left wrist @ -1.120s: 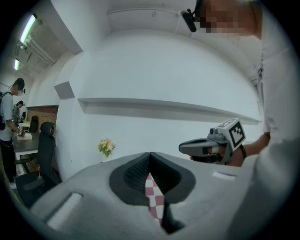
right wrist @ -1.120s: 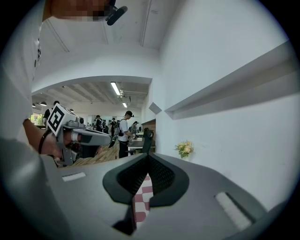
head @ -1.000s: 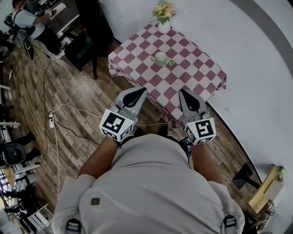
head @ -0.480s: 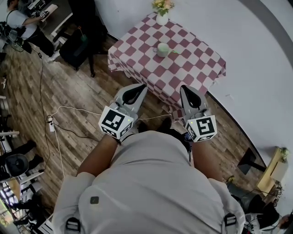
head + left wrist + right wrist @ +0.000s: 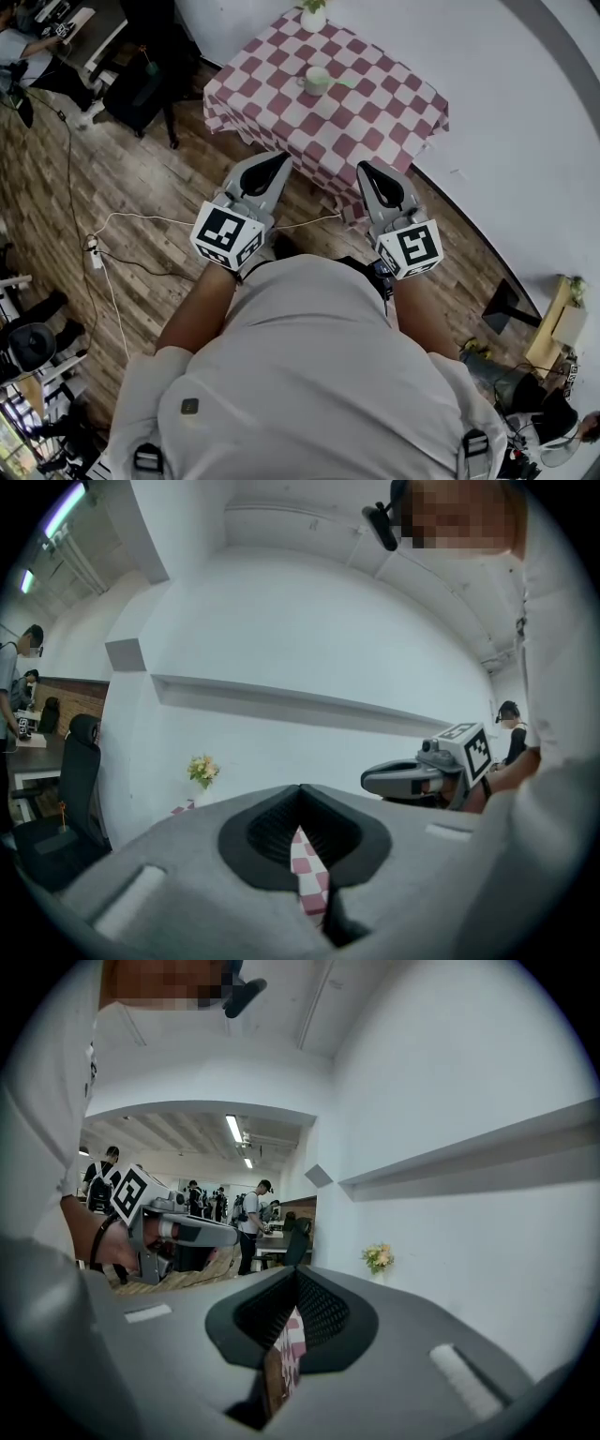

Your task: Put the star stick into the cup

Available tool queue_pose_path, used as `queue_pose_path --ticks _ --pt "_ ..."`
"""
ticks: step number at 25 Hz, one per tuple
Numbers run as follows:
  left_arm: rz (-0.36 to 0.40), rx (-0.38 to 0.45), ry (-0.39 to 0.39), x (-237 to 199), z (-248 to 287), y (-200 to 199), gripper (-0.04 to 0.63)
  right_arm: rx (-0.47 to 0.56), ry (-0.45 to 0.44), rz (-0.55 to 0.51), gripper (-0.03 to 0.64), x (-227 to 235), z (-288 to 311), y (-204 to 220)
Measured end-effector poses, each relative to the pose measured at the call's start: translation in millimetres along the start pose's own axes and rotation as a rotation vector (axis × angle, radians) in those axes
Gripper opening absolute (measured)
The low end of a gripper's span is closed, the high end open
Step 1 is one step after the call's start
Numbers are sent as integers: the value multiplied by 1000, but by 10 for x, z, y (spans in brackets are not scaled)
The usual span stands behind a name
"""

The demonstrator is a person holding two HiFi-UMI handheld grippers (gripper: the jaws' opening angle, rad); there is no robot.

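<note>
A pale green cup (image 5: pixel 317 81) stands on the red-and-white checked table (image 5: pixel 375 131) at the far side of the head view. A thin green stick (image 5: pixel 343 83) lies just right of the cup; its star end is too small to make out. My left gripper (image 5: pixel 277 161) and right gripper (image 5: pixel 367 170) hover side by side over the wooden floor, short of the table's near edge. Both are shut and hold nothing. A strip of checked cloth (image 5: pixel 306 874) shows through the slit of the left gripper (image 5: pixel 300 791), and likewise through the right gripper (image 5: pixel 294 1277).
A white vase of flowers (image 5: pixel 313 13) stands at the table's far corner, against the white wall (image 5: pixel 525 141). Cables (image 5: pixel 112 225) run over the wooden floor at left. A black chair (image 5: pixel 141 89) and people at desks (image 5: pixel 28 47) are at far left.
The table and cup have shifted up and left in the head view. Both grippers stay shut, side by side, a little higher in the view.
</note>
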State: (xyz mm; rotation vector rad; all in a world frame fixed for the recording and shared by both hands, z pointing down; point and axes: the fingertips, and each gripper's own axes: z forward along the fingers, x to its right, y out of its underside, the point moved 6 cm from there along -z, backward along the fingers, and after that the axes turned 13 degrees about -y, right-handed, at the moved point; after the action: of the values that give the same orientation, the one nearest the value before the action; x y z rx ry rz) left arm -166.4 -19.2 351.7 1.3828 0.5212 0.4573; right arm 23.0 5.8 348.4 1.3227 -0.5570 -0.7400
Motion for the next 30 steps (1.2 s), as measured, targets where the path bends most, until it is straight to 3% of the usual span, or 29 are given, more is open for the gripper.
queue_pose_path --ticks 15,30 --pt "33 -3 -75 1136 -89 61 5 9 -136 6 9 4 -1000 237" --pt "50 26 -100 2115 -424 188 5 53 -157 -3 9 -271 -1887 397"
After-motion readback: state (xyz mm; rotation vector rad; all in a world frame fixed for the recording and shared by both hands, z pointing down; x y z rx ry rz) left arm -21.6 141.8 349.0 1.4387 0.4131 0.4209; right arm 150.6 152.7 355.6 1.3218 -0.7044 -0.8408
